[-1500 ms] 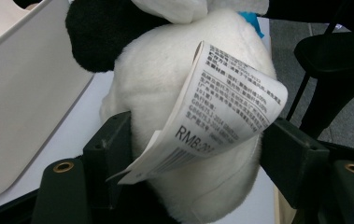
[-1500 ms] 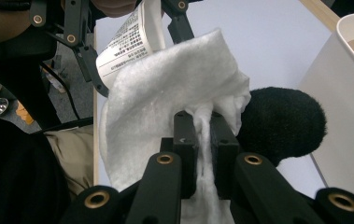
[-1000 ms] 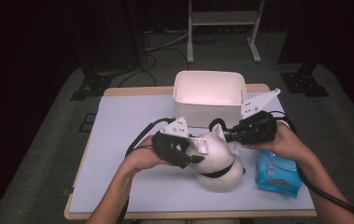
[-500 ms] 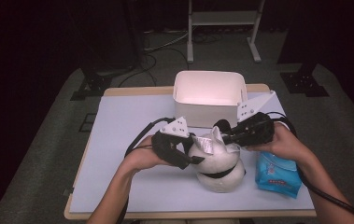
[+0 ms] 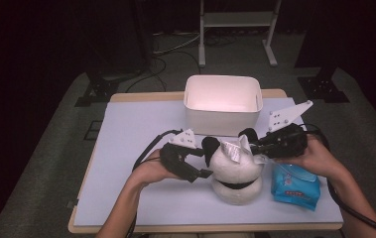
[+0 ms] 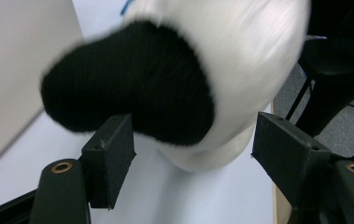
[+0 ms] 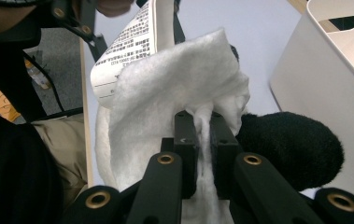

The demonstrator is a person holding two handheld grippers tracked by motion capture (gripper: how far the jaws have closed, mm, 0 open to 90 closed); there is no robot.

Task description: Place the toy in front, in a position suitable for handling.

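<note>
The panda plush (image 5: 236, 171) sits on the near middle of the table (image 5: 126, 129), just in front of the white bin (image 5: 222, 101). The right gripper (image 5: 257, 148) pinches its white fabric; the left gripper (image 5: 206, 172), jaws just opening, straddles a black ear without pressing. Binning it remains.

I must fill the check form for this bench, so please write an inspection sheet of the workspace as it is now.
Surface: pale mat on a wooden table.
Job's things: black-and-white plush toy with a printed label.
Clutter: white bin behind; blue packet beside the toy.
Grippers: left tool open, jaws just opening around a black ear; right tool shut on the toy's white fabric.
Cables: black cable trails from the left tool.
Surroundings: dark floor, metal stand.
</note>
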